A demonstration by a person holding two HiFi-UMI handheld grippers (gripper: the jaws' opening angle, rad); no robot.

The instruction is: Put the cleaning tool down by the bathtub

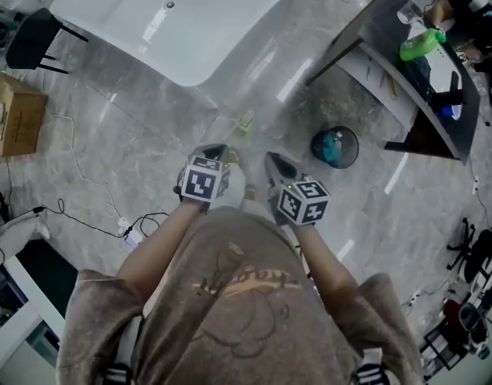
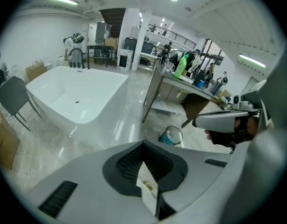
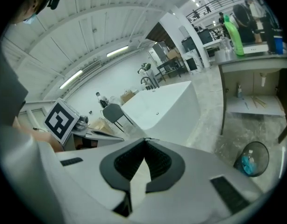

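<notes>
A small pale green cleaning tool (image 1: 243, 123) lies on the marble floor just below the near corner of the white bathtub (image 1: 174, 22). My left gripper (image 1: 216, 150) hangs above the floor in front of my chest, a short way from the tool; its jaws are shut with nothing between them (image 2: 143, 143). Beside it my right gripper (image 1: 276, 164) is also shut and empty (image 3: 144, 140). Both gripper views look over the closed jaws toward the bathtub (image 2: 78, 97) (image 3: 162, 106). The tool shows in neither gripper view.
A round bin (image 1: 335, 147) with blue contents stands right of the tool. A dark table (image 1: 414, 62) carrying a green bottle (image 1: 422, 42) is at the upper right. A chair (image 1: 34, 38), a cardboard box (image 1: 18, 115) and floor cables (image 1: 94, 215) lie left.
</notes>
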